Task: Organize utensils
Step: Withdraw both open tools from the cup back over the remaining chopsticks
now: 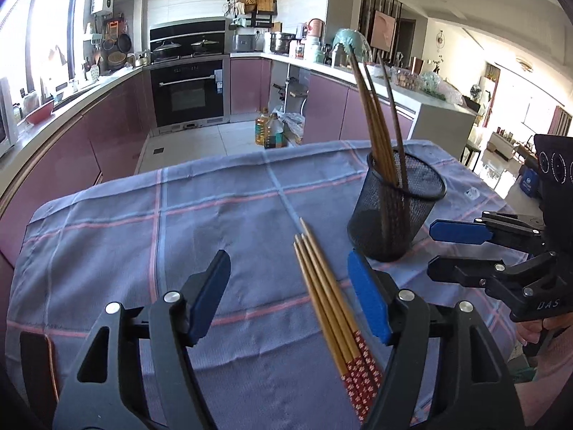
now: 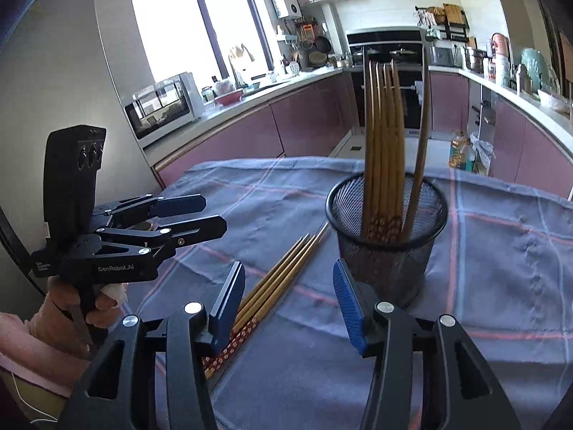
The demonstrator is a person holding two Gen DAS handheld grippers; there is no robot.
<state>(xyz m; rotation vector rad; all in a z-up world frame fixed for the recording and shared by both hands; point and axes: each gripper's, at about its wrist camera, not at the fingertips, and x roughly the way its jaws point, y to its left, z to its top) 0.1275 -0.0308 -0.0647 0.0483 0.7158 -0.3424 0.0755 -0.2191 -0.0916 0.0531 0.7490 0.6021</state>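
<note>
Both claws, left claw (image 1: 288, 297) and right claw (image 2: 288, 302), gape empty; grabbing the loose chopsticks (image 1: 331, 308) (lying beside the mesh holder (image 1: 394, 215)) could scatter them or tip it.

Through the right wrist camera I see my right gripper (image 2: 288, 301) with its blue-padded fingers (image 2: 347, 304) spread wide and nothing between them. Just ahead stands a black wire-mesh cylindrical cup (image 2: 388, 236) on the table's blue checked cloth (image 2: 501, 251), holding a bunch of upright bamboo chopsticks (image 2: 385, 143). To its left, a loose group of bamboo chopsticks with red patterned ends (image 2: 275, 286) lies flat on the cloth. My left gripper (image 2: 211, 215) hovers at the left, fingers parted.
</note>
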